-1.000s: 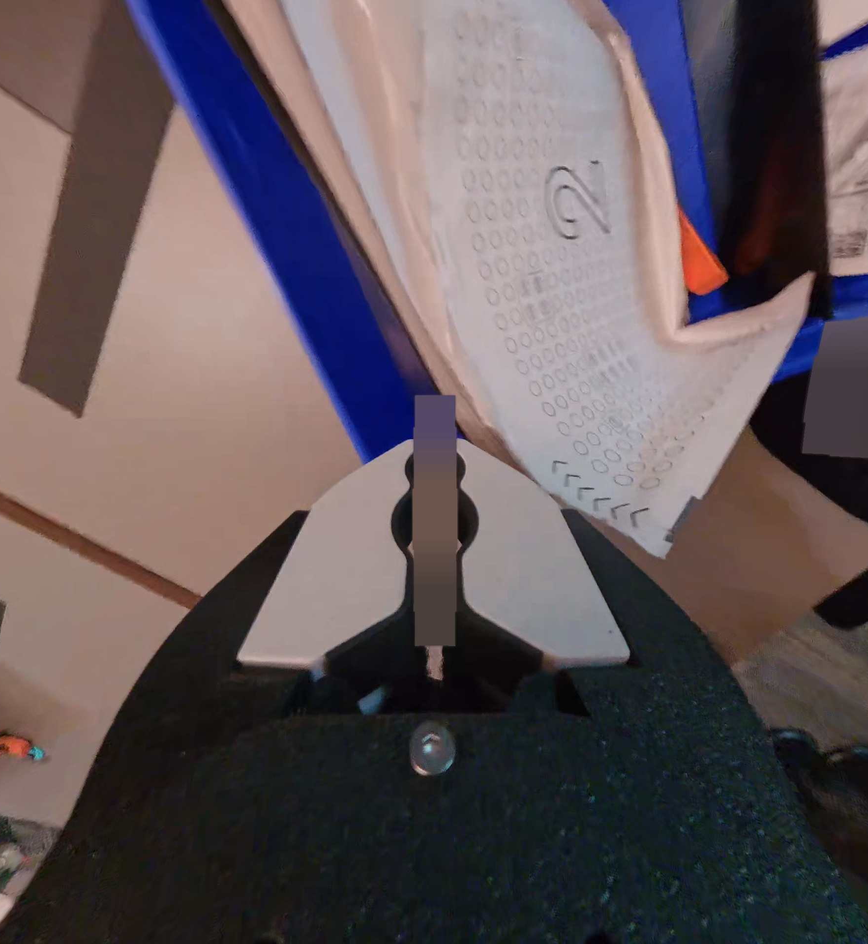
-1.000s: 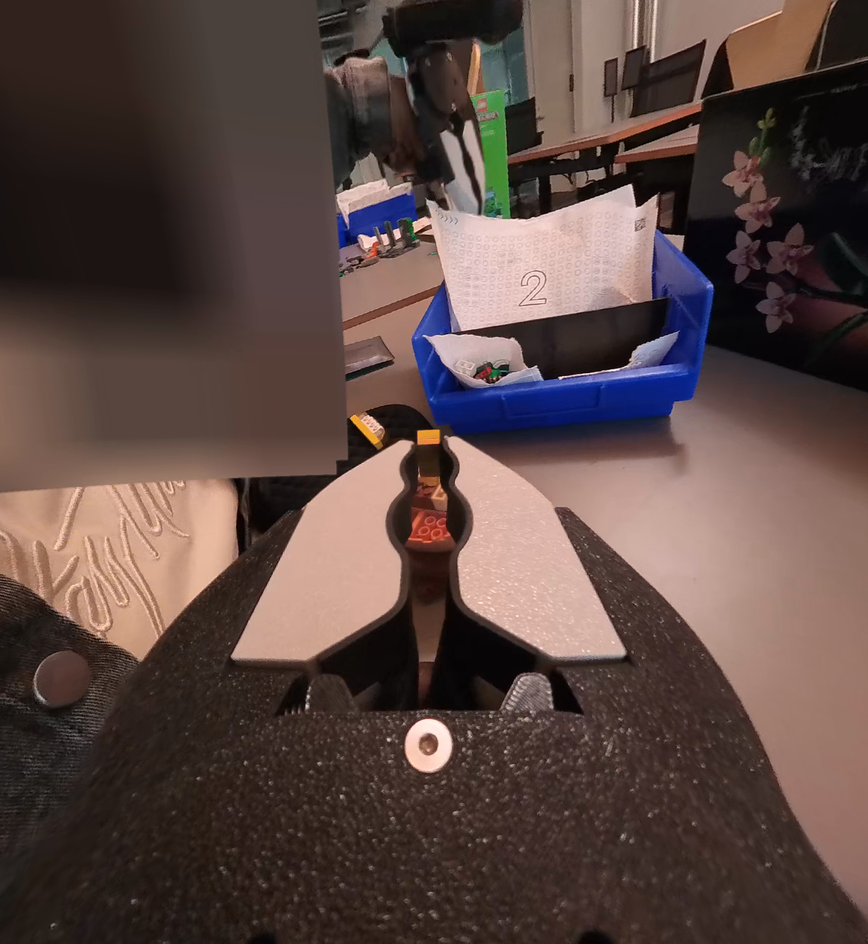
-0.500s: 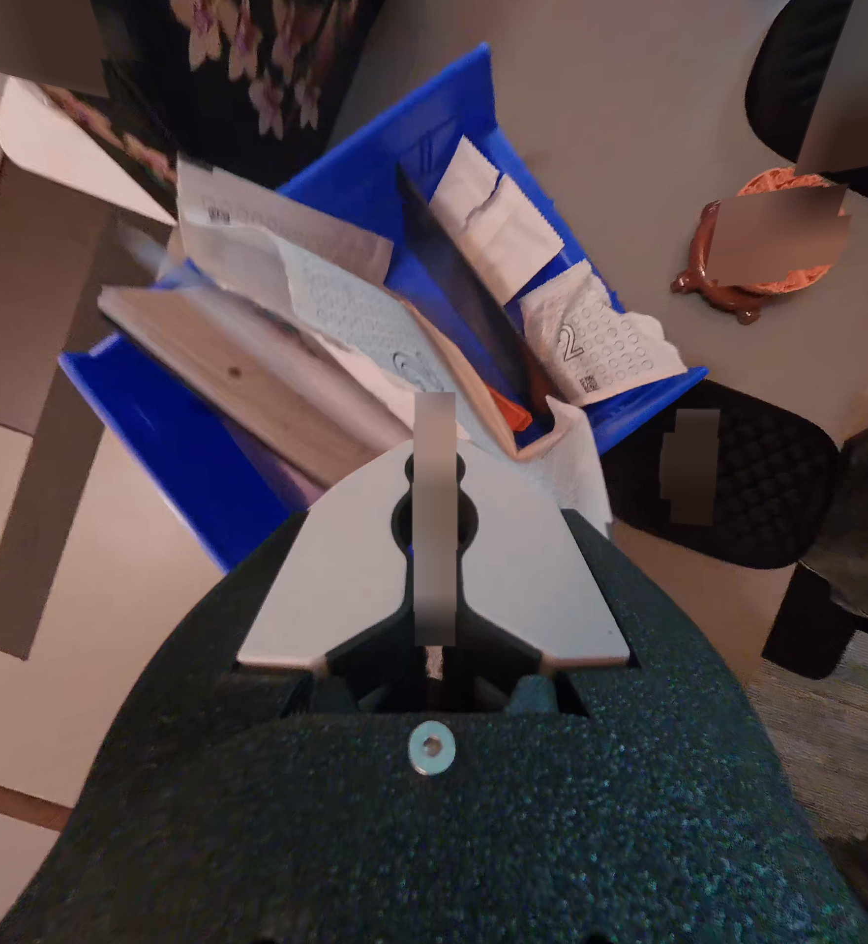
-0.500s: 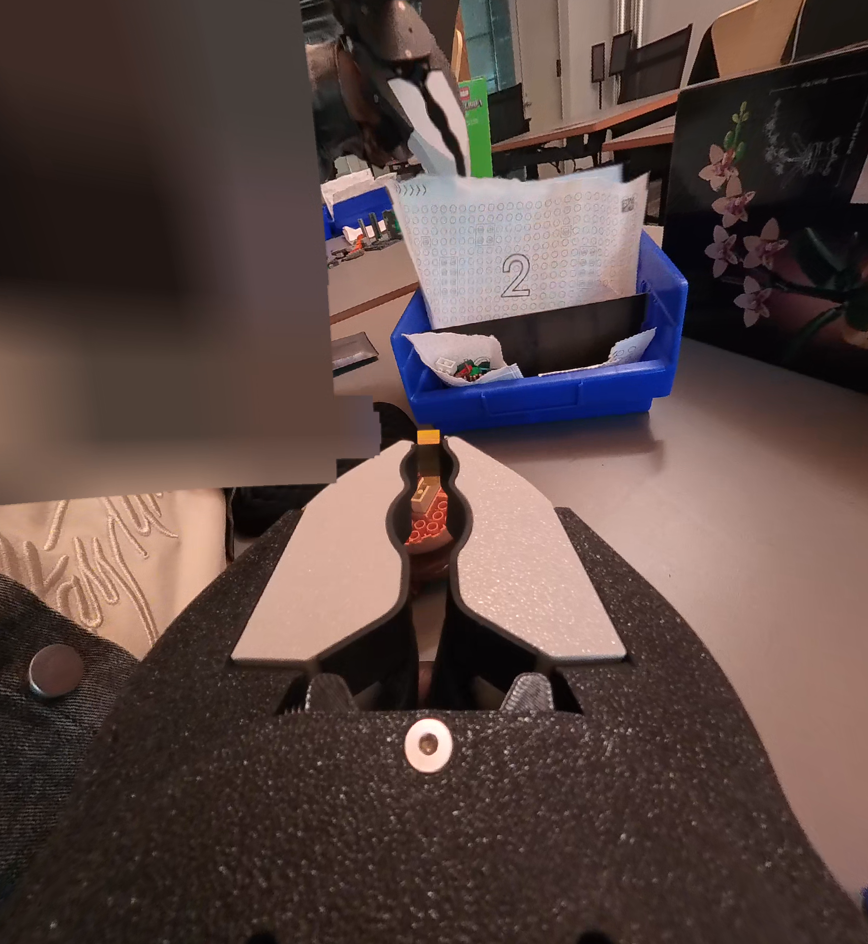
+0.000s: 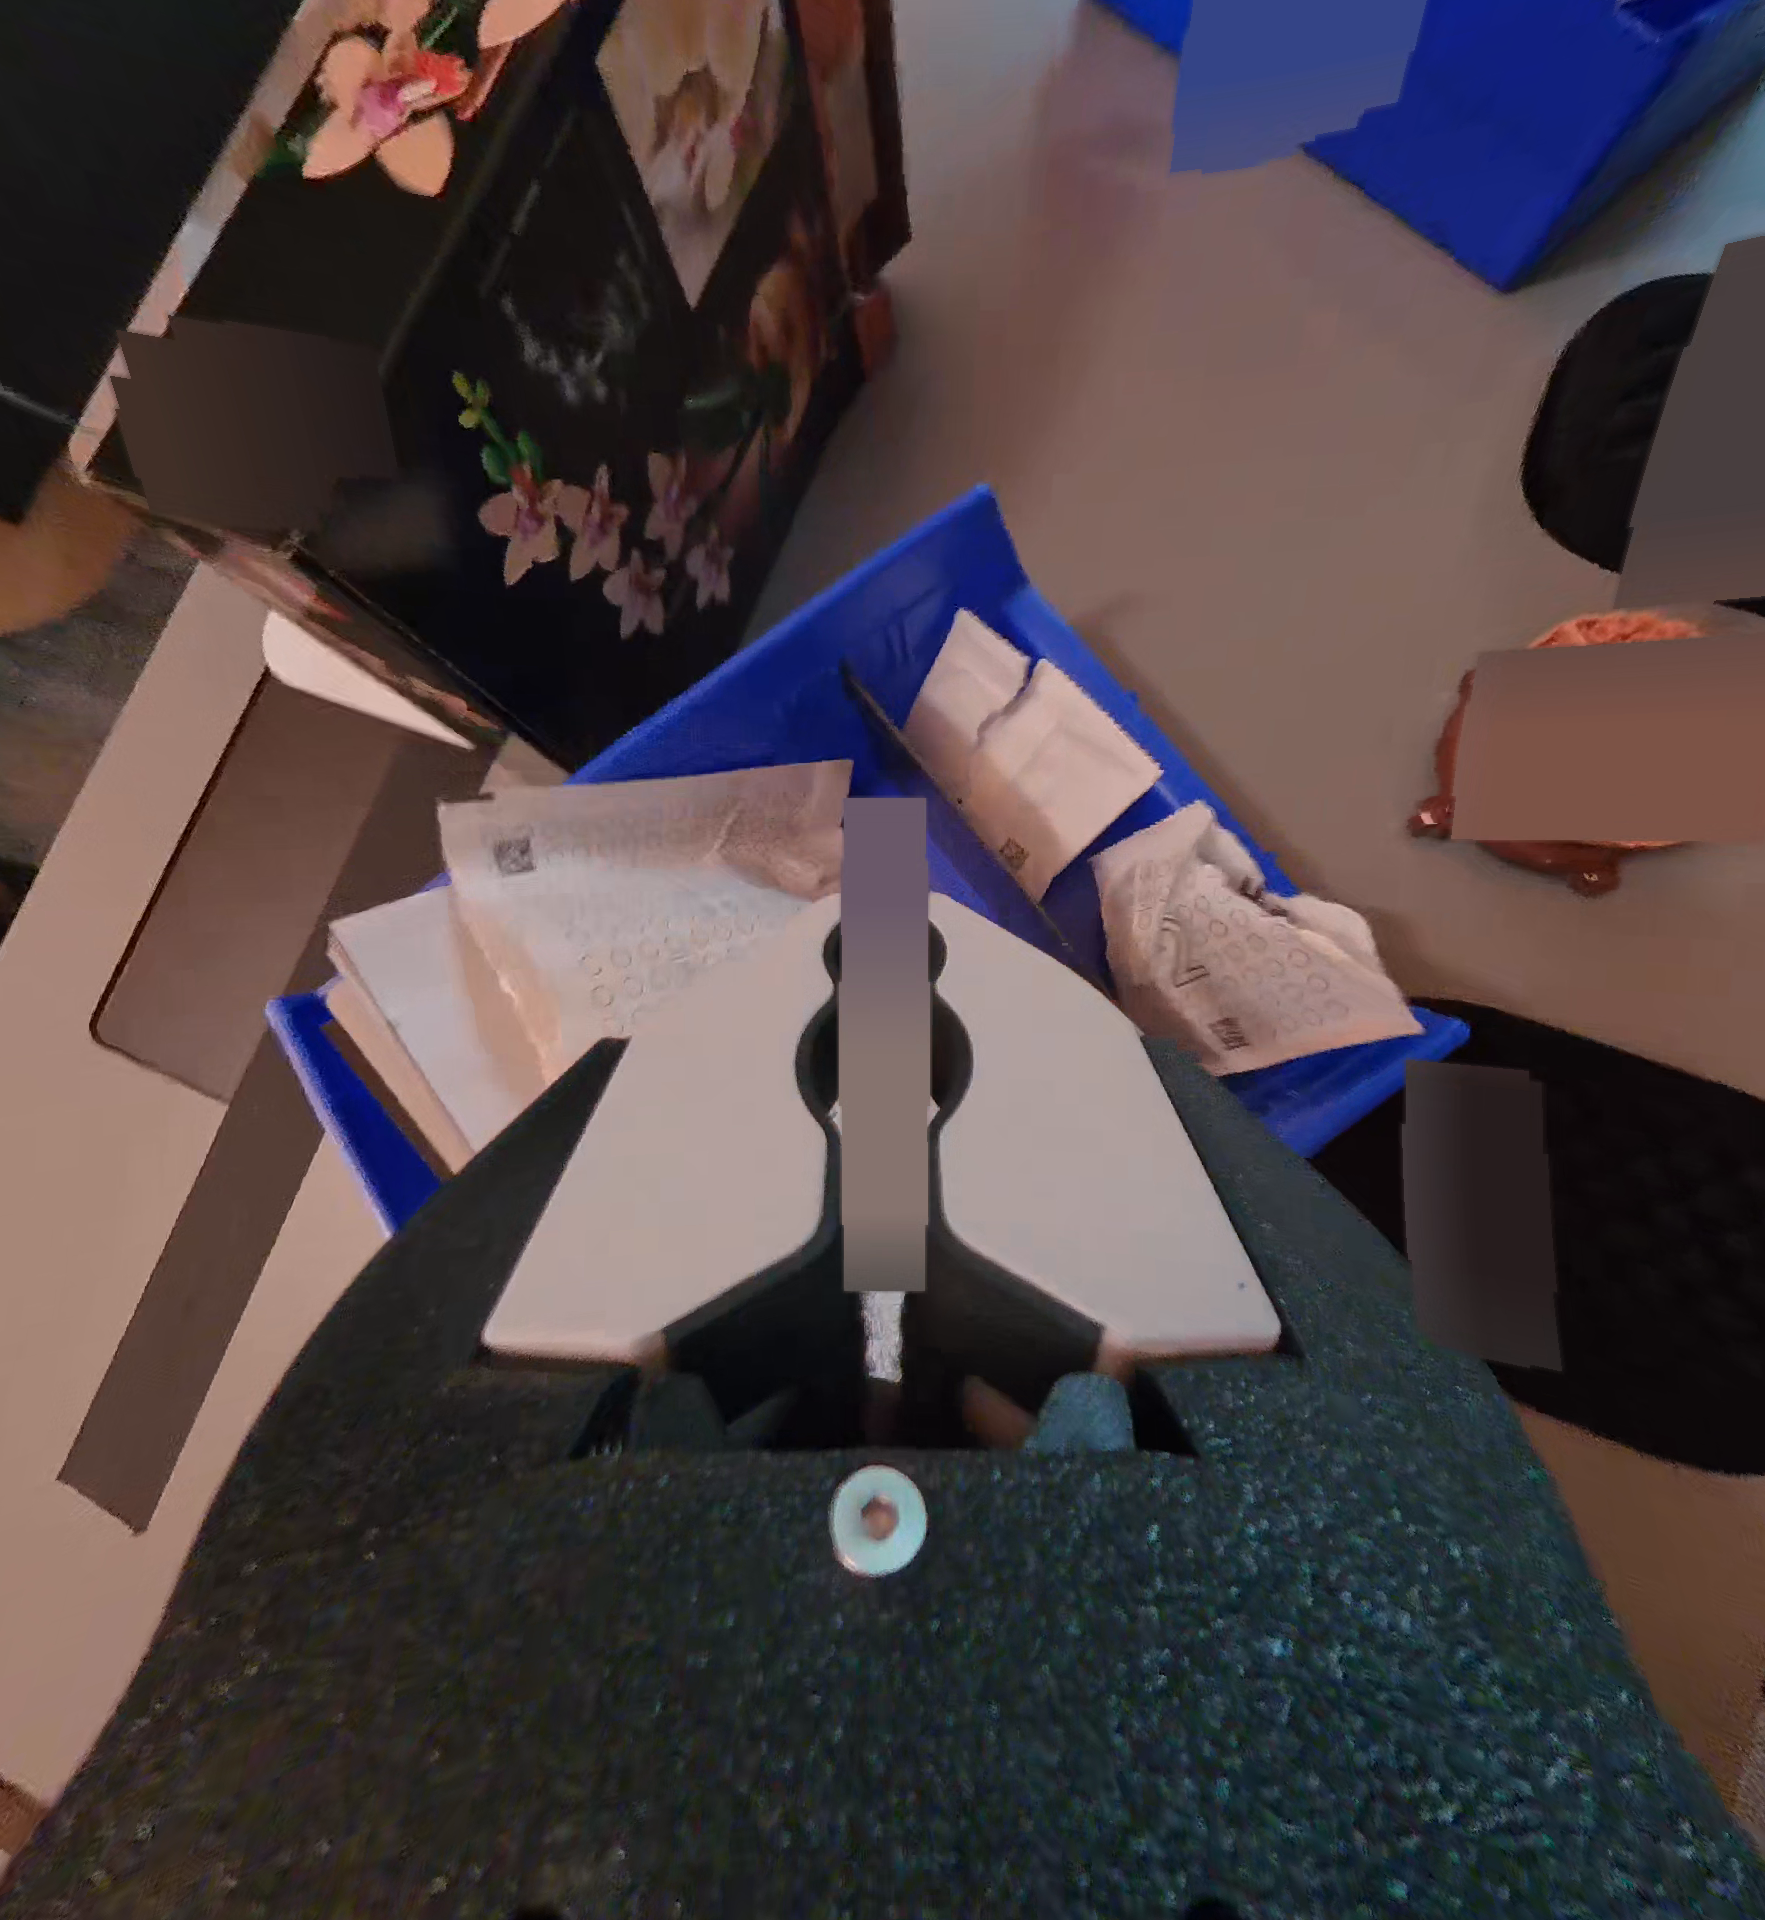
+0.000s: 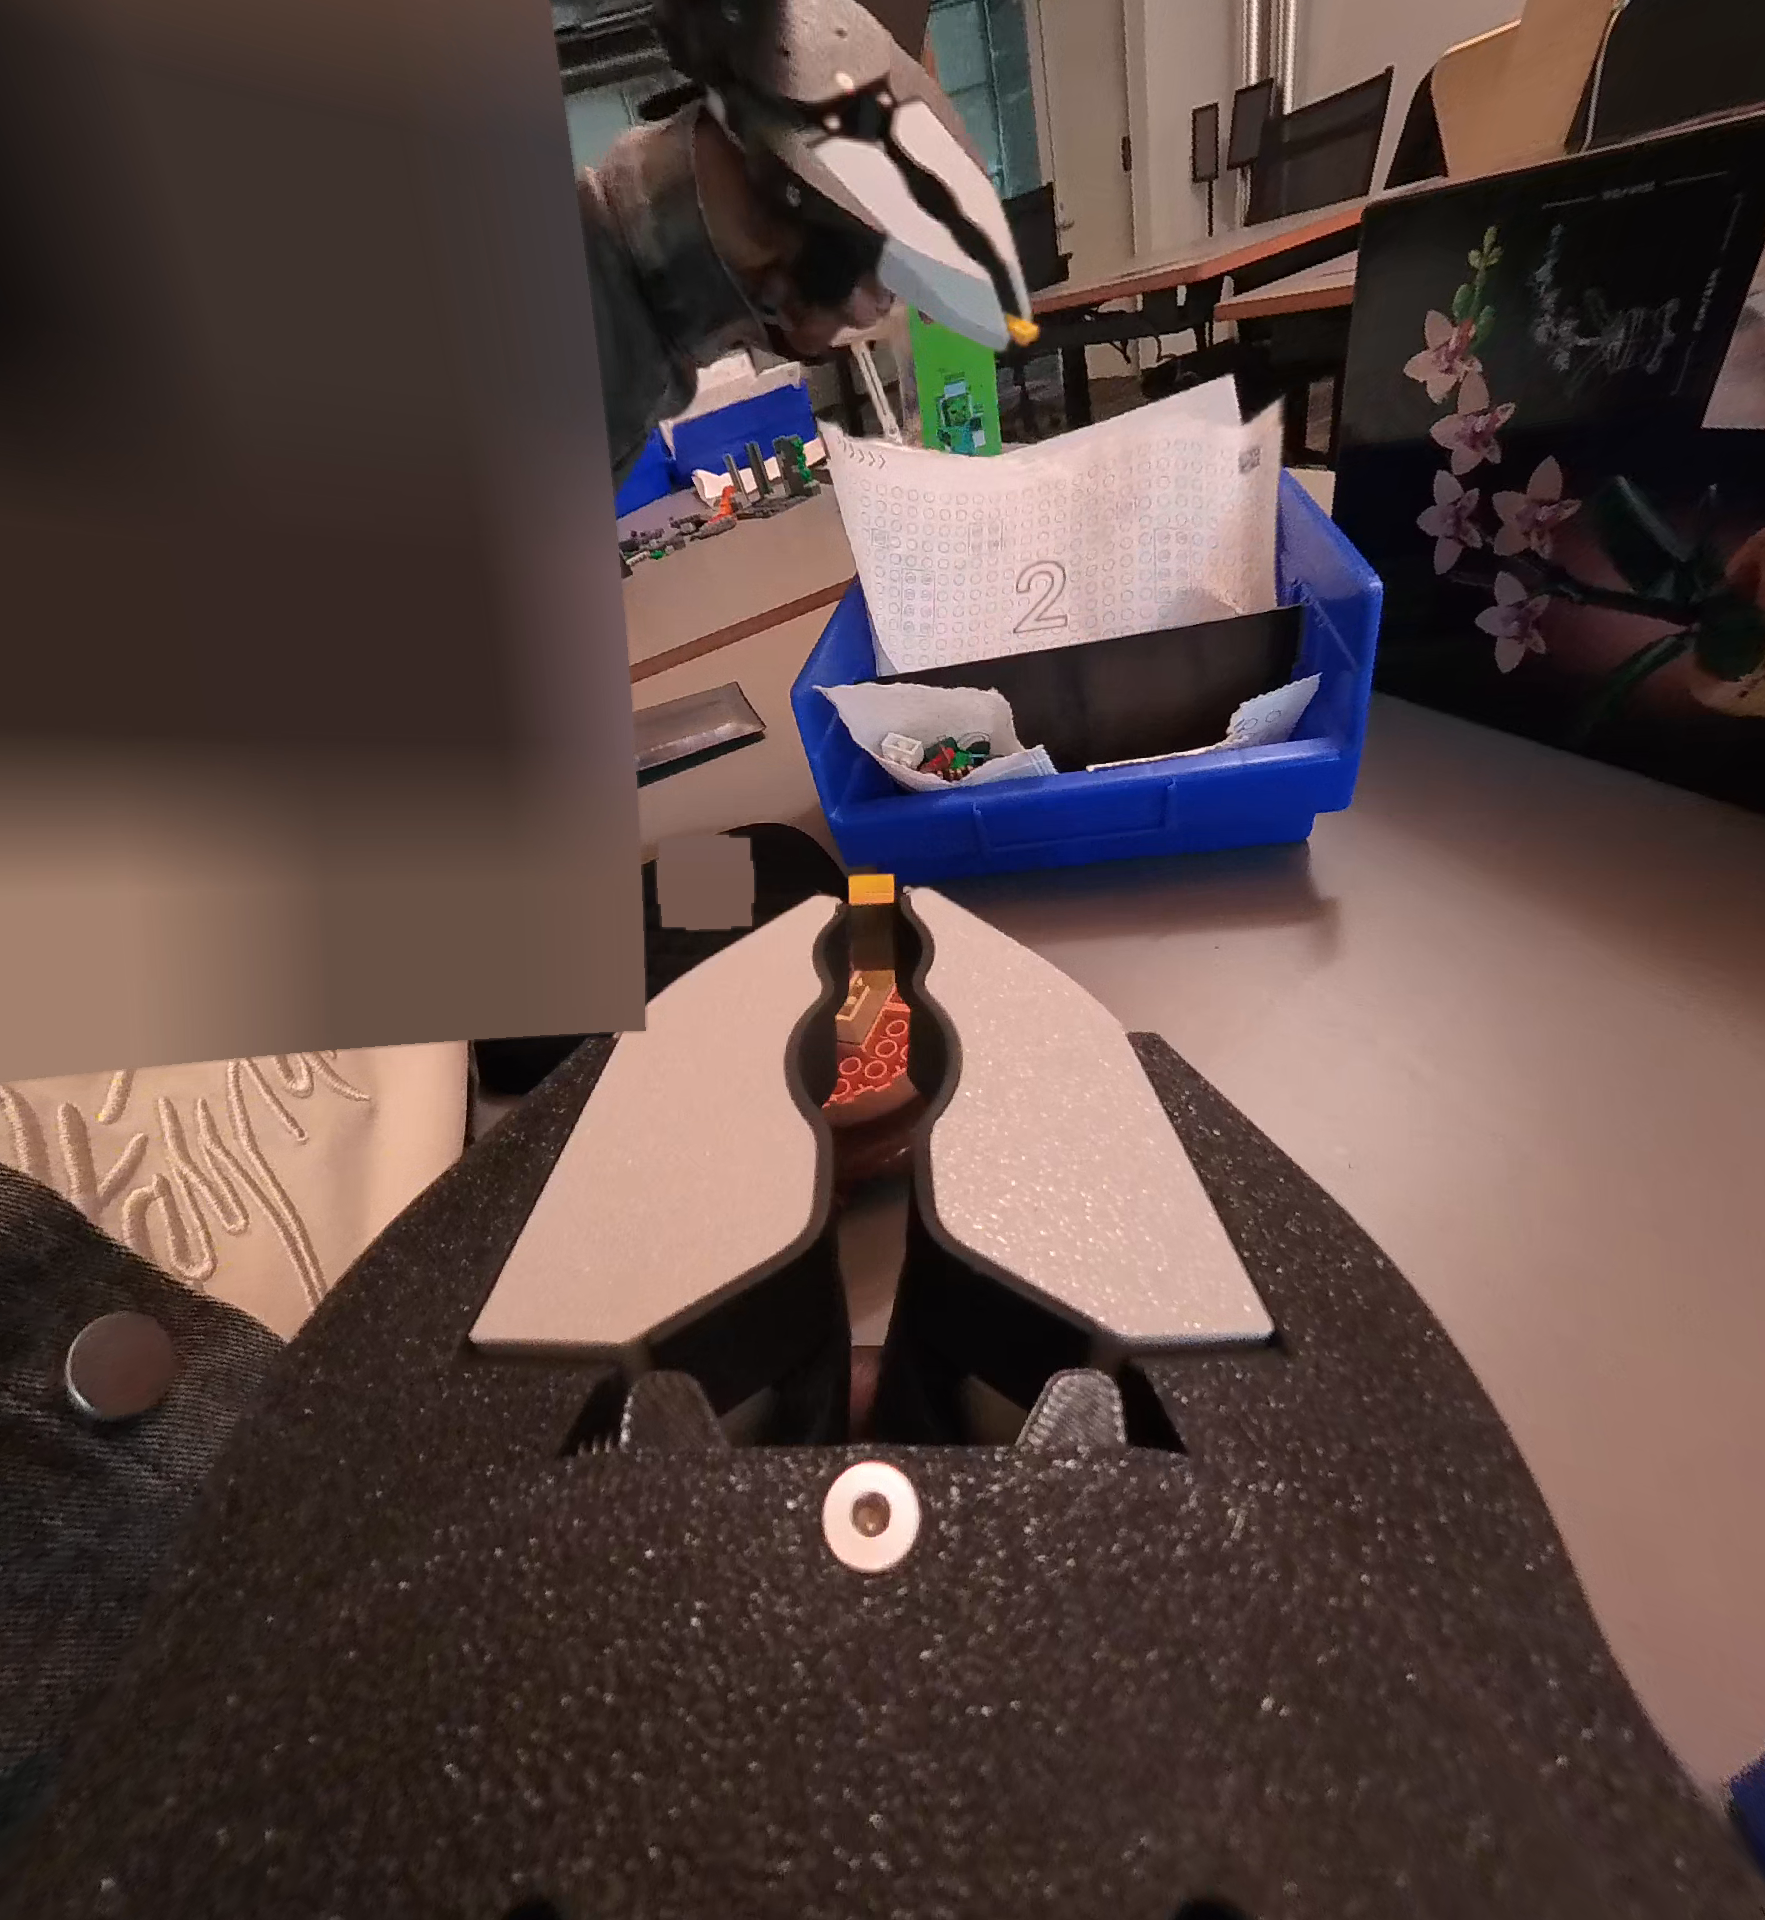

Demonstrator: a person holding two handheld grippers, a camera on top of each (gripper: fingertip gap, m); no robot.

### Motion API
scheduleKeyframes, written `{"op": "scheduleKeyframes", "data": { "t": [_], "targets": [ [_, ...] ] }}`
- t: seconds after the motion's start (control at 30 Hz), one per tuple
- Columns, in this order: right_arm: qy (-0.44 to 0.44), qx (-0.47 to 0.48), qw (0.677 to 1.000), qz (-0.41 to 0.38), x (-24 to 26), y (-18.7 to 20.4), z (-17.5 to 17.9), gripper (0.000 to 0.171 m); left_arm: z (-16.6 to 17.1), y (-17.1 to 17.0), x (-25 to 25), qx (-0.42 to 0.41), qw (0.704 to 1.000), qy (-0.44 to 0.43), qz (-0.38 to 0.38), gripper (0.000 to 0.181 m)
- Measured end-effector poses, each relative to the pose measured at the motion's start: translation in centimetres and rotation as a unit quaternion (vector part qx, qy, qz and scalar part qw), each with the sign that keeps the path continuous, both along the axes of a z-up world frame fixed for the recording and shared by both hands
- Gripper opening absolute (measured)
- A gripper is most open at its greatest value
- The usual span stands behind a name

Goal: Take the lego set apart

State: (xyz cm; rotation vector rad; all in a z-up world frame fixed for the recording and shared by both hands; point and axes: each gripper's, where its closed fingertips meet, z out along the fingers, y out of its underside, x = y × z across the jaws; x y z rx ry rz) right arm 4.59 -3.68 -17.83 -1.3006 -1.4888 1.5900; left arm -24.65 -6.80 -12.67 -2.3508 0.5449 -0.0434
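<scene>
My right gripper [image 6: 873, 914] is shut on the lego set [image 6: 870, 1039] and holds it low over the grey table. Red studded and tan bricks show between its fingers, and a yellow piece [image 6: 870, 888] sticks out at the tip. My left gripper [image 5: 883, 925] is shut and hangs high over the blue bin [image 5: 784, 686]. A blurred patch hides its tip in the left wrist view. It also shows in the right wrist view [image 6: 1003, 312], pinching a small yellow piece [image 6: 1019, 330] above the bin [image 6: 1065, 821].
The bin holds white paper bags [image 6: 1044, 540], a black divider and loose pieces [image 6: 945, 753]. A black flower-printed box [image 6: 1584, 468] stands right of it. An orange-brown build [image 5: 1564, 873] and a second blue bin [image 5: 1543, 135] are on the table. A person's clothing fills the left. My right fingertips sit around 30 centimeters from my left ones.
My left gripper has pulled up and back from the paper bag, so the whole bin now shows below it. My right gripper has stayed shut on the set and barely moved.
</scene>
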Motion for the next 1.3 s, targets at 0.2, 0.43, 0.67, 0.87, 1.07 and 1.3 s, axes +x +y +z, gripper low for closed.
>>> {"op": "scheduleKeyframes", "data": {
  "t": [0.2,0.43,0.67,0.87,1.07,1.3],
  "targets": [
    [0.009,0.0,1.0,0.001,0.2,-0.2,0.4,0.007,0.2,0.8,-9.3,-0.006,0.987,0.11,0.113,0.007],
    [0.012,0.005,1.0,-0.005,0.4,0.0,0.7,0.007,-5.5,1.4,-10.6,-0.17,0.972,0.152,0.063,0.007],
    [0.014,-0.001,1.0,-0.015,0.8,0.6,0.6,0.007,-5.6,2.3,-8.6,-0.186,0.977,0.108,0.015,0.008],
    [0.018,-0.001,1.0,-0.011,0.8,0.5,0.7,0.007,-5.7,2.3,-5.3,-0.21,0.977,0.023,-0.02,0.008],
    [0.025,-0.002,1.0,-0.018,1.4,0.8,0.8,0.007,-7.7,2.2,-2.3,-0.255,0.958,-0.13,-0.023,0.008],
    [0.028,-0.001,0.999,-0.021,1.9,0.9,0.8,0.007,-5.8,3.1,-3.7,-0.205,0.968,-0.147,0.021,0.02]
  ]
}}
